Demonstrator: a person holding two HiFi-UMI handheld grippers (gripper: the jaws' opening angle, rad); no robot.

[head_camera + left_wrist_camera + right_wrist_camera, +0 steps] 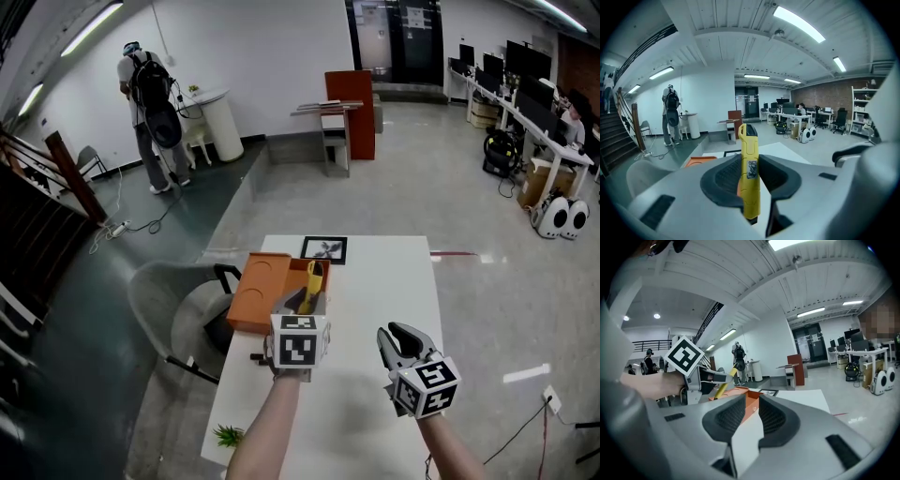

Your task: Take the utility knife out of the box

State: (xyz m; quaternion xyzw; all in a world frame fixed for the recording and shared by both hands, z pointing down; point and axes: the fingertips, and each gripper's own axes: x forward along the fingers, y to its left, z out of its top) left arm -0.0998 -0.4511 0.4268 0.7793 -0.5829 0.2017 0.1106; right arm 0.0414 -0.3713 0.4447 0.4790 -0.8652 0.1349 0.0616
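Observation:
The yellow utility knife (750, 173) stands nearly upright between the jaws of my left gripper (751, 161), which is shut on it. In the head view the left gripper (307, 302) holds the knife (314, 279) in the air above the right end of the open orange box (262, 291). The box lies on the white table (394, 281). My right gripper (398, 336) hovers to the right over bare tabletop. In the right gripper view its jaws (751, 411) stand open with nothing between them, and the box (752, 399) and the knife (725, 383) show beyond them.
A black-framed picture (324, 249) lies at the table's far edge. A small green plant (228, 435) sits at the near left corner. A grey chair (178, 309) stands left of the table. A person with a backpack (150, 94) stands far off at the left.

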